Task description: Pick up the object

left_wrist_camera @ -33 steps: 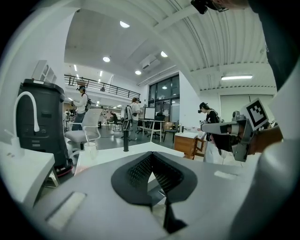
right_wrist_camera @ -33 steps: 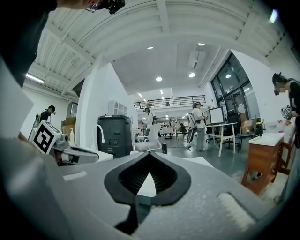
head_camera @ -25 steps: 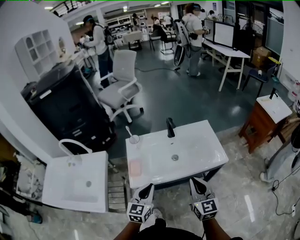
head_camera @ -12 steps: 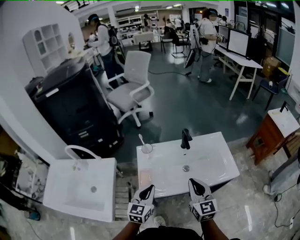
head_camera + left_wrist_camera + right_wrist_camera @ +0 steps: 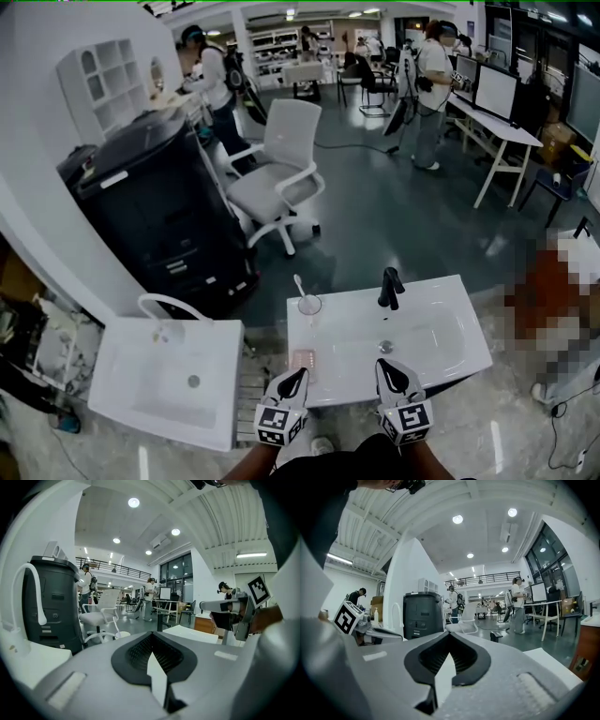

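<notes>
While the left tongs (image 5: 296, 375) and right tongs (image 5: 387, 367) are closed empty, a glossy rectangular basin (image 5: 441, 330) lies ahead.

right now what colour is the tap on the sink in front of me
The tap is black; head view.

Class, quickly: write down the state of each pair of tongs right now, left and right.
Left tongs: closed, nothing between them.
Right tongs: closed, nothing between them.

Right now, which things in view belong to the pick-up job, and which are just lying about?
Probably the job: left gripper, right gripper, both shut, empty; cup with toothbrush; pink pad; black-tap sink.
Lying about: white-tap sink; office chair; black cabinet.
</notes>
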### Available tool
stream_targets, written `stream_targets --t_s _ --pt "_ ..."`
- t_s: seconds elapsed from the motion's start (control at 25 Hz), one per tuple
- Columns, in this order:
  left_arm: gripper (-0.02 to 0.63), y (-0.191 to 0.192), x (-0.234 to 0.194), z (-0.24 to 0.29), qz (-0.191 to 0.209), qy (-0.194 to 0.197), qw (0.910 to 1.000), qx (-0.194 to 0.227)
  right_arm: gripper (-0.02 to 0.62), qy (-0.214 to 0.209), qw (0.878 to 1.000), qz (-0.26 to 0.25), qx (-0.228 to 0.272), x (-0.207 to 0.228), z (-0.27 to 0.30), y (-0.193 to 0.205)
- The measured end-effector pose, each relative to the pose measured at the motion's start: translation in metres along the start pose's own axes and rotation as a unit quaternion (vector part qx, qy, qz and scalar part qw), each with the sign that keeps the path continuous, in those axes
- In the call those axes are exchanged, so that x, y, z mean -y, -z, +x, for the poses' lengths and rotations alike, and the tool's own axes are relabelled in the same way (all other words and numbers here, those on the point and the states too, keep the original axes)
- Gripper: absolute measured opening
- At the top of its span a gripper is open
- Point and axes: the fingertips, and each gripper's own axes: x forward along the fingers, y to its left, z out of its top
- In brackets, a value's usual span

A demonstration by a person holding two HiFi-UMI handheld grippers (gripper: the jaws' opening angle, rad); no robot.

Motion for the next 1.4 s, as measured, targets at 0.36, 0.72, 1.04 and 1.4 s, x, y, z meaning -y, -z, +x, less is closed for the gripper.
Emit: stream_targets --t_s 0.36,0.72,1.04,1.4 --pt "0.020 0.001 -0.019 0.018 -0.018 -0.062 0.9979 -0.001 0.003 -0.059 0.998 -0.007 -0.013 0.015 0.040 -0.005" --pt "0.020 0.016 -0.020 0.044 -0.036 -0.107 0.9934 -0.019 0.003 -0.101 0.994 -0.018 -0.036 0.040 0.061 0.003" --pt "0.020 0.042 -0.016 0.051 -0.043 -0.130 0.9892 -0.051 0.003 -0.124 0.990 -0.022 -0.067 0.050 0.070 0.024" --pt "0.075 0.077 -0.023 0.043 -0.059 -0.166 0.9796 -0.097 0.003 -0.160 0.981 -0.025 -0.104 0.038 0.074 0.054"
